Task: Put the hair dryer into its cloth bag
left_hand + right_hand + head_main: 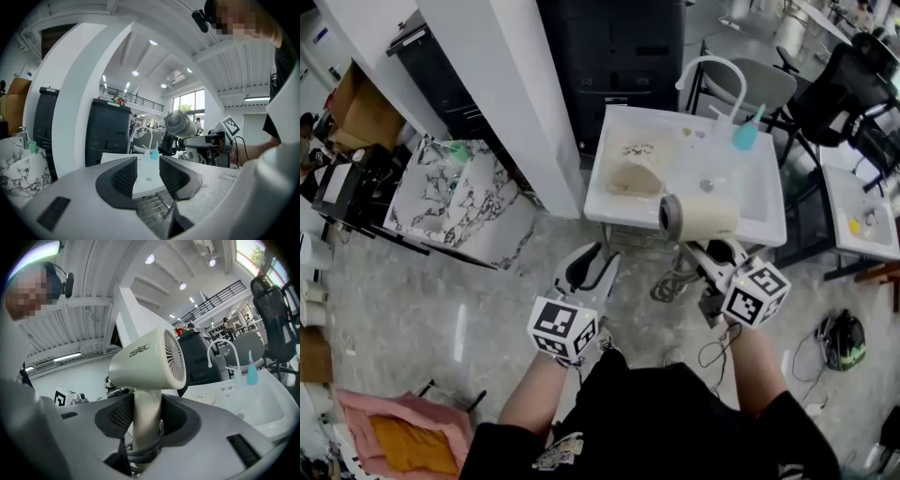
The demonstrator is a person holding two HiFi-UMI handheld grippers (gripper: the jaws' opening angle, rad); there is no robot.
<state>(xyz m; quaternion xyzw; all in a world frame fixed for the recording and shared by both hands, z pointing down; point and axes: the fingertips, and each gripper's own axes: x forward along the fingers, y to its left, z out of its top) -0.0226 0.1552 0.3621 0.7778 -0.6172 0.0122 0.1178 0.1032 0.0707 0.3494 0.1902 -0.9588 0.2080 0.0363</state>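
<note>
Plastic, smooth and cream-coloured, makes up the hair dryer: a short barrel with a finely slotted round grille at its back end and a straight handle below. I have the right gripper clamped on that handle, with its dark ribbed pads pressing from both sides, and the grey cord bunches up just under them. In the head view the dryer hangs over the near rim of the white sink, barrel level, its open nozzle pointing towards the sink's left.

The cloth bag is soft, beige and crumpled, and it lies inside the sink at its left end, well apart from the dryer. A white curved faucet rises at the sink's far rim, and a teal bottle stands beside it.

My left gripper is short of the sink's near left corner, jaws apart with nothing between them. A marbled block sits left of the sink, past a white pillar, and a black chair is off to the right.

Only the head view shows me the bag's whole outline. The right gripper view alone gives the grille and the grip. The left gripper view sees the dryer from the nozzle side.
</note>
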